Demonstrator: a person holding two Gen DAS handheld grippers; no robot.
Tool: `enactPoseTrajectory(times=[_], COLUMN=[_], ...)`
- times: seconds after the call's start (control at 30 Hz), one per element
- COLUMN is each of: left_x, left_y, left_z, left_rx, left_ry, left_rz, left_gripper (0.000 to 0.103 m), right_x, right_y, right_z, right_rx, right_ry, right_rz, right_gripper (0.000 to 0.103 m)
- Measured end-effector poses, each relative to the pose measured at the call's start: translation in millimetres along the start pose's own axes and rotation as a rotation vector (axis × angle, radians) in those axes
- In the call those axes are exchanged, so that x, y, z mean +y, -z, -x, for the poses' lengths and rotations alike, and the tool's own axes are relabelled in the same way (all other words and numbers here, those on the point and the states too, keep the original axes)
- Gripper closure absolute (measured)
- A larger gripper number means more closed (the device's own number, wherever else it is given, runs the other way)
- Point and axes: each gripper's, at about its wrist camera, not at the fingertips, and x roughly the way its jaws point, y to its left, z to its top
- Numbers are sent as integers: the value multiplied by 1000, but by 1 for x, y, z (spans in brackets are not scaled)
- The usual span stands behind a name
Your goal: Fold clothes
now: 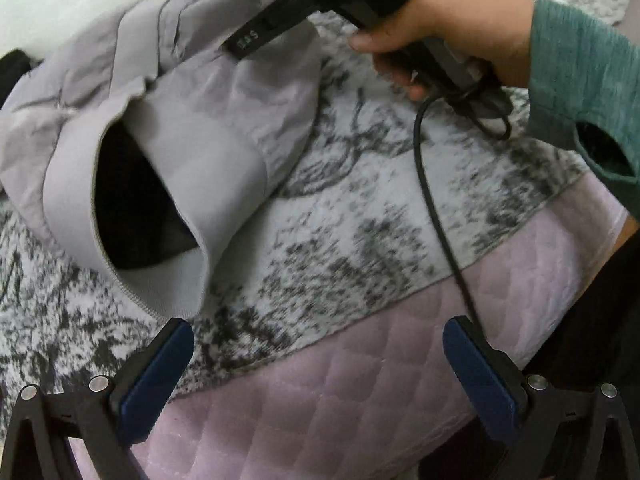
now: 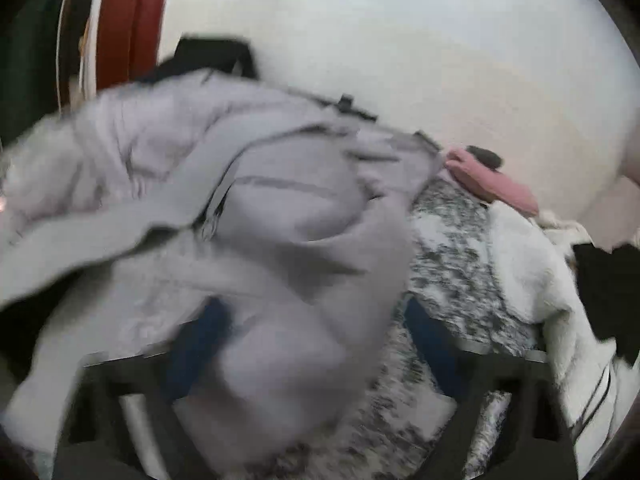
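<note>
Crumpled pale-grey zip-up jacket (image 1: 160,120) lies bunched on the grey-and-white patterned blanket (image 1: 400,208) covering the bed, unfolded. Left gripper (image 1: 318,364) hovers wide open and empty just beside its hem, seemingly ready to pinch it. Right gripper (image 2: 316,344) is spread with grey cloth blurred between its fingers; I cannot tell whether it grips.

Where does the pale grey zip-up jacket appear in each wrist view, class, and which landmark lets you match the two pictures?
Left wrist view: the pale grey zip-up jacket fills the upper left, its dark opening facing the camera.
Right wrist view: it spreads, blurred, across the left and centre, draped over the tongs' left finger.
Shared landmark: the grey-and-white mottled blanket beneath the jacket.
</note>
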Motion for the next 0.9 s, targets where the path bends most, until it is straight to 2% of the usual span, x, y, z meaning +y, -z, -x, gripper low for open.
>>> enactPoseTrajectory(times=[0.07, 0.1, 0.2, 0.27, 0.33, 0.47, 0.53, 0.6, 0.63, 0.7, 0.73, 0.8, 0.83, 0.87, 0.9], left_x=[9, 14, 27, 36, 45, 88, 101, 94, 91, 85, 88, 92, 93, 94, 93], left_y=[5, 8, 16, 21, 27, 32, 25, 29, 32, 42, 40, 45, 42, 45, 43], left_z=[9, 13, 26, 34, 43, 54, 56, 64, 65, 61, 62, 62, 62, 58, 52], left_rx=[-3, -5, -9, -12, -15, -1, 24, 9, -11, -88, -93, -143, -119, -127, -131], left_ry=[14, 20, 41, 54, 68, 72, 58, 25, 14, -8, -21, -30, -35, -33, -38], left_rz=[17, 26, 52, 69, 86, 129, 145, 225, 253, 312, 307, 323, 298, 306, 313], left_gripper=[0, 0, 0, 0, 0, 0, 0, 0, 0, 0, 0, 0, 0, 0, 0], right_x=[-4, -12, -41, -66, -89, -139, -150, -150, -147, -136, -125, -91, -68, -45, -24], right_y=[-3, -3, 1, 13, 30, 78, 98, 100, 95, 79, 67, 42, 29, 21, 14], right_z=[0, 8, 36, 54, 63, 47, 41, 47, 57, 83, 96, 119, 125, 126, 122], right_rx=[-9, -37, -130, -181, -188, -77, -16, 10, -18, -120, -181, -299, -340, -353, -348], right_ry=[1, -15, -44, -37, -43, -72, -49, 37, 73, 136, 127, 75, 65, 55, 45], right_rz=[-32, -78, -237, -365, -509, -843, -946, -932, -904, -829, -765, -571, -439, -330, -236], right_gripper=[86, 93, 100, 102, 102, 101, 98, 92, 91, 79, 71, 17, 9, 2, 3])
